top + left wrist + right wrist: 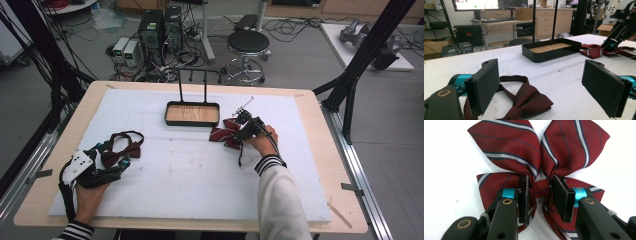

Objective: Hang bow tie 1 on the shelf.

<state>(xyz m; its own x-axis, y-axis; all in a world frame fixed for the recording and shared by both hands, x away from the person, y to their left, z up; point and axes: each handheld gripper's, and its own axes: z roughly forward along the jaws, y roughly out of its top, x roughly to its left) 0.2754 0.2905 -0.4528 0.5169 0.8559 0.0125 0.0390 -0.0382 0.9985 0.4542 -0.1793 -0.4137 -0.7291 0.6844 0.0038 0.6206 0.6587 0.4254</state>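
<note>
I am pinching my right tool (541, 192) shut on the striped maroon fabric bow's (539, 152) knot; next, lifting toward the black wood-floored tray (192, 121) at ten o'clock.

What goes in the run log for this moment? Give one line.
right claw: shut on striped bow tie knot | left claw: open over plain bow tie | tray: empty

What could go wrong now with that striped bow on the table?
The right gripper pinches only the narrow middle knot of the striped bow, so the bow could slip out or twist when lifted. Its loose tails could drag on the white mat or catch the rim of the black tray close by.
</note>
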